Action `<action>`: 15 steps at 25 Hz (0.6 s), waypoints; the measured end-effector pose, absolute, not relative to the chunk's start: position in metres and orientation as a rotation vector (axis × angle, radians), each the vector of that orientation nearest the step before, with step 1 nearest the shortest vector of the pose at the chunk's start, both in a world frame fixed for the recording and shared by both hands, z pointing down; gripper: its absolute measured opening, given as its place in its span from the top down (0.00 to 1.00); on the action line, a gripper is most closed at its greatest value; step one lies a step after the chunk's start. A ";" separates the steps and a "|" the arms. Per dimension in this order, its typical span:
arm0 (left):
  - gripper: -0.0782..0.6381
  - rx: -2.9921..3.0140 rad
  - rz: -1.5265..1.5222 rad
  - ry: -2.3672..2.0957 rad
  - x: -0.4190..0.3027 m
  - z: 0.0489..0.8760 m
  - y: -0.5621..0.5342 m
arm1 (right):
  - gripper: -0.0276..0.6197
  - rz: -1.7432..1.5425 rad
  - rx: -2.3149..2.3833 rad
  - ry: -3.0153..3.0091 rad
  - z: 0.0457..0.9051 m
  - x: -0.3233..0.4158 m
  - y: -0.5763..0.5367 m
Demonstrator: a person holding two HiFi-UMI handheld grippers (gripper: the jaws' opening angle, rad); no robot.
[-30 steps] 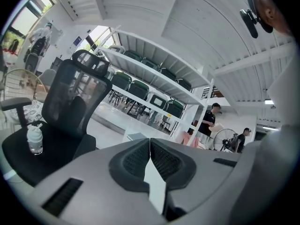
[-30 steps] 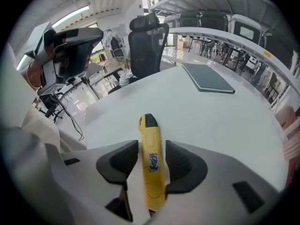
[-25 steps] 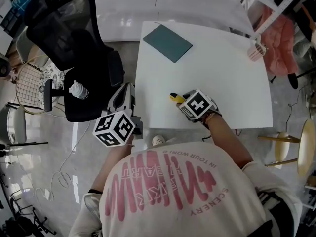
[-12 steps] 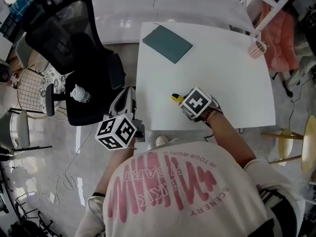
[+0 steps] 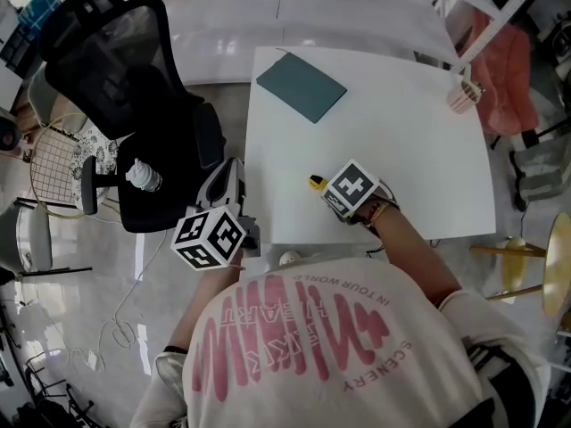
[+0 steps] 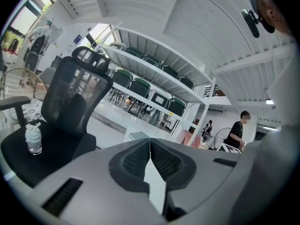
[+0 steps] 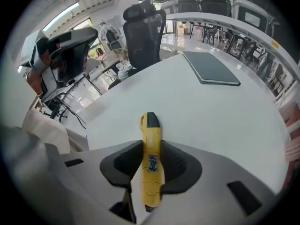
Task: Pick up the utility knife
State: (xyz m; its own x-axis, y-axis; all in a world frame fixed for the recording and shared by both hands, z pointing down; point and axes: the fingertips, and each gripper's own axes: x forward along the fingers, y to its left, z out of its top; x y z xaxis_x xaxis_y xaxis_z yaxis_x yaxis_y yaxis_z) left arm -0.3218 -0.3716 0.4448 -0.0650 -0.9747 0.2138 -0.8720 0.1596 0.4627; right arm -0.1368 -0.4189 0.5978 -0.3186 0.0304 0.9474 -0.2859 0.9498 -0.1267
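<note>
The yellow utility knife (image 7: 150, 163) with a black tip lies on the white table (image 5: 401, 150) near its front edge. In the head view only its yellow end (image 5: 316, 182) shows past the marker cube. My right gripper (image 7: 151, 149) points steeply down over it. Its jaws are closing, and both dark pads (image 7: 126, 161) lie against the knife's sides. My left gripper (image 5: 234, 163) hangs off the table's left edge, beside the chair, pointing about level. In the left gripper view its pads (image 6: 138, 156) meet at the tips with nothing between them.
A teal notebook (image 5: 301, 86) lies at the table's far left corner. A pink-striped cup (image 5: 462, 96) stands at the far right edge. A black office chair (image 5: 125, 69) with a plastic bottle (image 5: 143, 175) on its seat stands left of the table.
My right gripper stays over the knife and its marker cube has tipped slightly. The left gripper has barely moved.
</note>
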 end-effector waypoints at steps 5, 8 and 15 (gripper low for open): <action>0.86 1.770 -0.289 -1.962 -0.317 0.442 -0.384 | 0.76 0.290 0.179 -1.848 0.599 -0.135 -0.420; 0.86 1.777 -0.288 -1.951 -0.314 0.443 -0.390 | 0.76 0.295 0.174 -1.850 0.599 -0.134 -0.420; 0.86 1.797 -0.280 -1.930 -0.310 0.443 -0.397 | 0.76 0.359 0.177 -1.867 0.599 -0.135 -0.421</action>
State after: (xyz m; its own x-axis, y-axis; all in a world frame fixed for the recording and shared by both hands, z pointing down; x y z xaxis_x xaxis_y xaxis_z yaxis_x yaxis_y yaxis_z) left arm -0.3101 -0.3967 0.4427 -0.0180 -0.9781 0.2075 -0.8787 0.1145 0.4634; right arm -0.1350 -0.4214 0.5992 -0.3205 0.0568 0.9455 -0.2983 0.9414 -0.1576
